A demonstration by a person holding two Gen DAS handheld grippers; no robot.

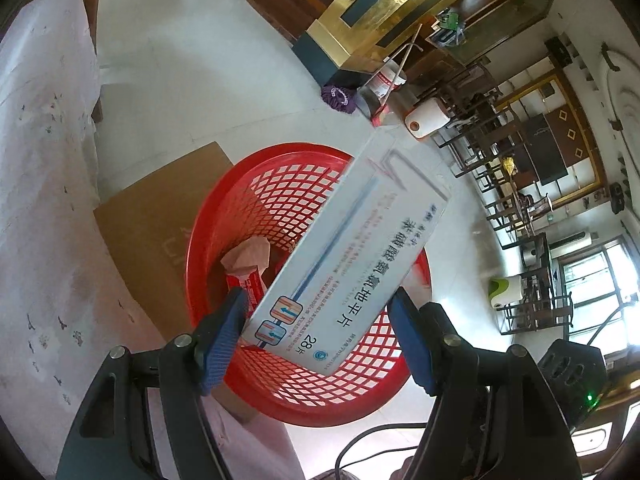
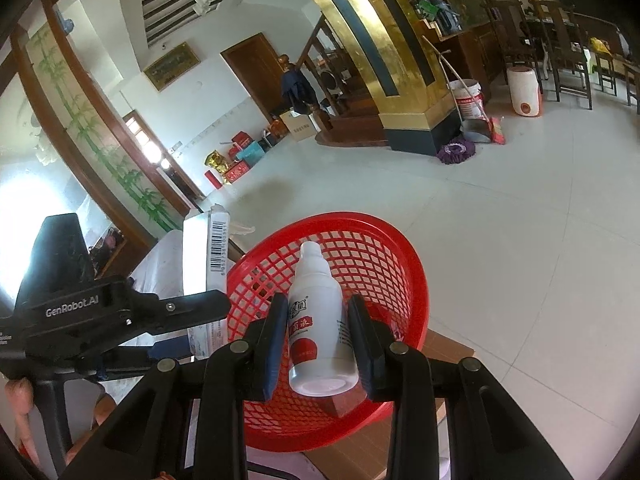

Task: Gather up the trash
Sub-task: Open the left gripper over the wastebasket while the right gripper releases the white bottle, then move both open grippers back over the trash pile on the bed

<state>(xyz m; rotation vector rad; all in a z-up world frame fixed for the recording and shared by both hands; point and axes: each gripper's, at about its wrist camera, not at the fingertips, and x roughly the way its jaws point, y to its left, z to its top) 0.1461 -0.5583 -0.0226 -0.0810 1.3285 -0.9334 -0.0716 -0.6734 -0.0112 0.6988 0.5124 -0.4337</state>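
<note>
A white medicine box (image 1: pixel 344 248) is clamped by the left gripper (image 1: pixel 320 336) above the red mesh basket (image 1: pixel 224 216), pink crumpled trash (image 1: pixel 250 258) seen inside at 9 o'clock of the box, while a white bottle (image 2: pixel 320 320) is gripped by the right gripper (image 2: pixel 318 346) over the same basket (image 2: pixel 384 264)

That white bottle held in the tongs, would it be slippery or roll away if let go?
The white bottle looks smooth plastic, so probably slippery; the right tongs pinch its sides. Being round, it would likely roll. It hangs above the red basket, so it should land inside.
</note>
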